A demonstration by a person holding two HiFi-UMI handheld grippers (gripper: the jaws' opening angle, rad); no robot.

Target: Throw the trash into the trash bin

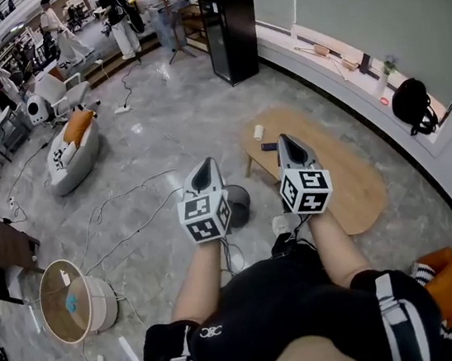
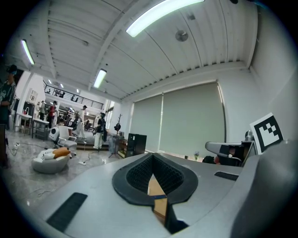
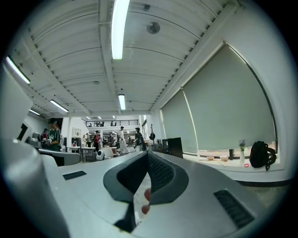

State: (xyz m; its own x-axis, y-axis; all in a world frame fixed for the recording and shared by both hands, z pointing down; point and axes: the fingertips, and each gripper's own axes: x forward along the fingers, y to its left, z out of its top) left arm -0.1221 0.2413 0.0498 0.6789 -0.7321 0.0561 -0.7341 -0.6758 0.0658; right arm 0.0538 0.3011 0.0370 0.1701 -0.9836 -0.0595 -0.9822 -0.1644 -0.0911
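In the head view a small round grey trash bin [image 1: 239,204] stands on the floor between my two grippers, partly hidden by the left one. My left gripper [image 1: 205,166] points level and away from me. In the left gripper view it [image 2: 153,161] is shut on a flat tan piece of cardboard [image 2: 156,191]. My right gripper [image 1: 285,139] reaches over the near edge of a low wooden table [image 1: 357,190]. In the right gripper view it [image 3: 146,155] is shut on a white wrapper with red spots [image 3: 141,201]. Neither piece of trash shows in the head view.
A white item [image 1: 258,132] and a dark one [image 1: 269,146] lie on the table. Cables [image 1: 122,211] trail over the floor on the left, near a round wicker stool [image 1: 69,299] and a white lounger [image 1: 71,149]. A black cabinet [image 1: 229,23] and several people [image 1: 116,20] are farther back.
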